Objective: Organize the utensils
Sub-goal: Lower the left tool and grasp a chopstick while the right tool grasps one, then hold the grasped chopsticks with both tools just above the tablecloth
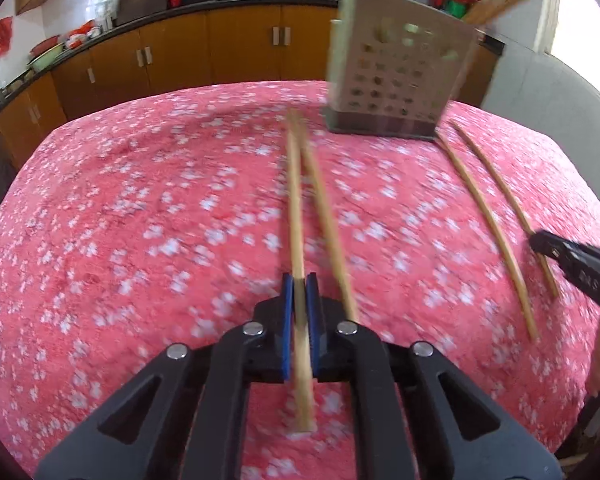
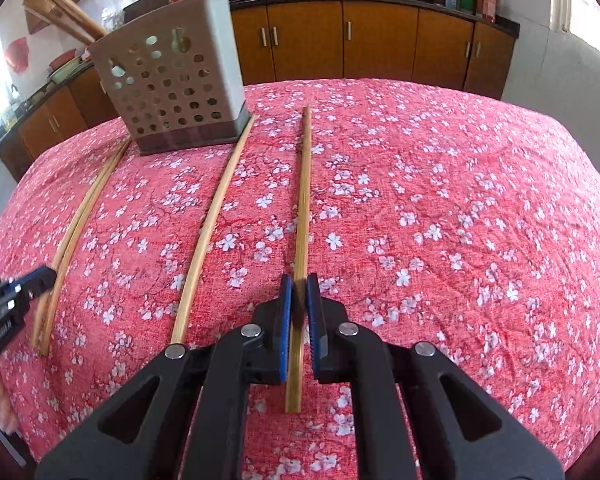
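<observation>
Now: both tools clamped on chopsticks

Left tool [image 1: 300, 286] is closed down on a chopstick [image 1: 296, 208], its blue pads pinching the near third of the stick. A second chopstick [image 1: 328, 220] lies just beside it on the right, the two almost meeting at their far tips. Whether that second one touches the pad I cannot tell; the left view is smeared.

Right tool [image 2: 299, 286] is likewise closed on a single chopstick [image 2: 303, 200], gripped toward the near end, far tip pointing away. Another chopstick [image 2: 208, 232] lies to its left, its far end at the base of the holder [image 2: 172, 88].

Holder: a grey perforated box standing at the far side of the table [image 2: 460, 220], which is covered in a red flowered cloth. Several sticks already stand in it, leaning out over the rim.

Handling, as a judgement: thin, light, stiff wooden sticks, smooth enough to swivel between narrow pads. Held near one end, the long free part will likely droop or swing. A hold nearer the middle would balance better, but an end grip leaves length to drop tip-first into the holder.

Hard to see:
- whether either gripped stick is off the cloth yet
- the holder's inside and any dividers
- the tops of the standing sticks, cut off by the frame
- the person, bar a bit of hand at the picture edge.
</observation>
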The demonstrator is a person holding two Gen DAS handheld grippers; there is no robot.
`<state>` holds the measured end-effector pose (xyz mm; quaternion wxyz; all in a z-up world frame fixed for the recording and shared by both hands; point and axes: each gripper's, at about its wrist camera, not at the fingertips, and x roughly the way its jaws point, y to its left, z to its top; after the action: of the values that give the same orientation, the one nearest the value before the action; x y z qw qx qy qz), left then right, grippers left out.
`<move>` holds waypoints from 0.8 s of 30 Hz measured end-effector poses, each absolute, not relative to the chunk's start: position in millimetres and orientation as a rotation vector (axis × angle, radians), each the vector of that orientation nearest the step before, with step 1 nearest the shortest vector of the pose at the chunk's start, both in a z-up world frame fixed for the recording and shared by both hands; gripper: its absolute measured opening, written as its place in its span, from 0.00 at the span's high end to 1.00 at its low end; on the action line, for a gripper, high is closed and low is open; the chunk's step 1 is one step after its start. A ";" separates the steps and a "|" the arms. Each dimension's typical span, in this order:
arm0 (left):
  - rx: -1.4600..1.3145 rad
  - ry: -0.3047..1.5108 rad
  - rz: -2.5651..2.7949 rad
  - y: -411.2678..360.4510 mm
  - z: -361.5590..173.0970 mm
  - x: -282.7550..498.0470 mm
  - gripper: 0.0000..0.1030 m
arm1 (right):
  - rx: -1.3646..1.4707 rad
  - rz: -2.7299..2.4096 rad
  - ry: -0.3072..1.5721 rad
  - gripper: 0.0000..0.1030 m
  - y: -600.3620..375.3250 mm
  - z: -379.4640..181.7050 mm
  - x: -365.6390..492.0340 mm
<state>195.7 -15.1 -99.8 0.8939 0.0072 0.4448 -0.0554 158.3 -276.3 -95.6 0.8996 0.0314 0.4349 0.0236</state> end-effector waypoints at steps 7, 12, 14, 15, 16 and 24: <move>-0.004 0.906 0.061 39.9 -100.4 230.8 0.89 | 0.091 -0.040 0.878 0.92 -298.2 -95.8 182.9; -0.069 0.899 0.074 61.6 -98.8 237.5 0.89 | 0.105 -0.071 0.859 0.92 -304.6 -97.7 197.5; -0.067 0.898 0.075 61.9 -99.4 235.6 0.89 | 0.106 -0.074 0.859 0.92 -305.8 -97.6 198.9; -0.067 0.898 0.075 62.7 -99.2 235.4 0.89 | 0.103 -0.074 0.859 0.92 -305.3 -98.8 201.3; -0.068 0.898 0.074 62.3 -99.3 235.5 0.89 | 0.101 -0.076 0.859 0.92 -305.6 -98.5 200.8; -0.077 0.899 0.069 62.8 -98.2 236.6 0.89 | 0.096 -0.078 0.859 0.92 -305.0 -99.8 202.6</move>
<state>236.6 62.8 -98.2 0.8994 -0.0374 0.4344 0.0332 202.6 -305.0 -99.8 0.9073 0.0464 0.4163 -0.0376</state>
